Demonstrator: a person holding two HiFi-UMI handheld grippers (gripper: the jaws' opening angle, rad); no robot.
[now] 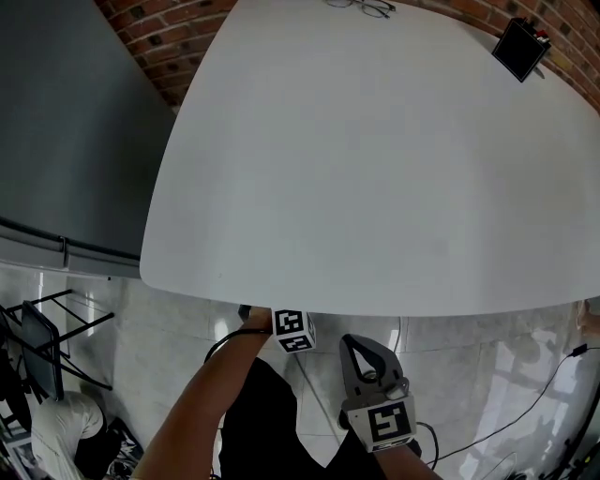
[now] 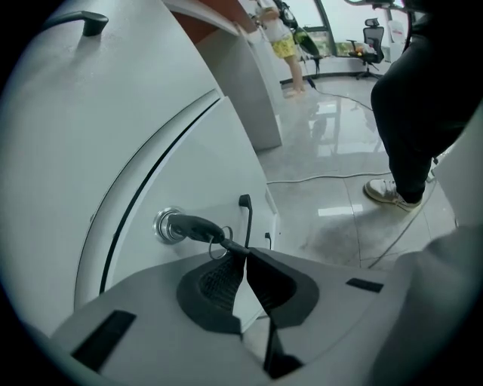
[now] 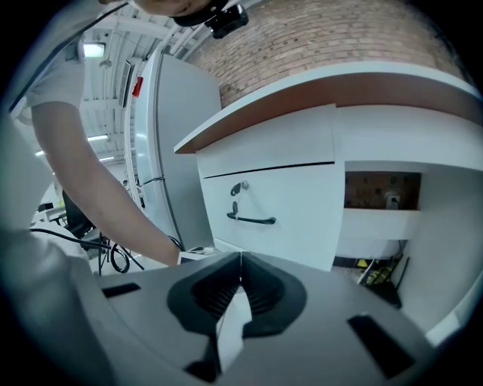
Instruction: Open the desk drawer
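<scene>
Under the white desk top (image 1: 375, 159), a white drawer front (image 3: 279, 207) carries a black handle (image 3: 251, 219) and a lock with a key (image 3: 238, 188). In the left gripper view a lower white front (image 2: 204, 181) has its own lock (image 2: 167, 225), with a black key (image 2: 198, 225) and ring in it, beside a black handle (image 2: 245, 215). My left gripper (image 2: 243, 253) is shut on the outer end of that key. Its marker cube (image 1: 292, 330) shows just below the desk edge. My right gripper (image 3: 240, 261) hangs back from the drawers, shut, with nothing between its jaws.
Glasses (image 1: 361, 7) and a small black device (image 1: 520, 47) lie at the desk's far side by a brick wall. A grey cabinet (image 1: 66, 122) stands left. Cables (image 1: 525, 412) trail over the glossy floor. A person's legs (image 2: 415, 113) stand to the right.
</scene>
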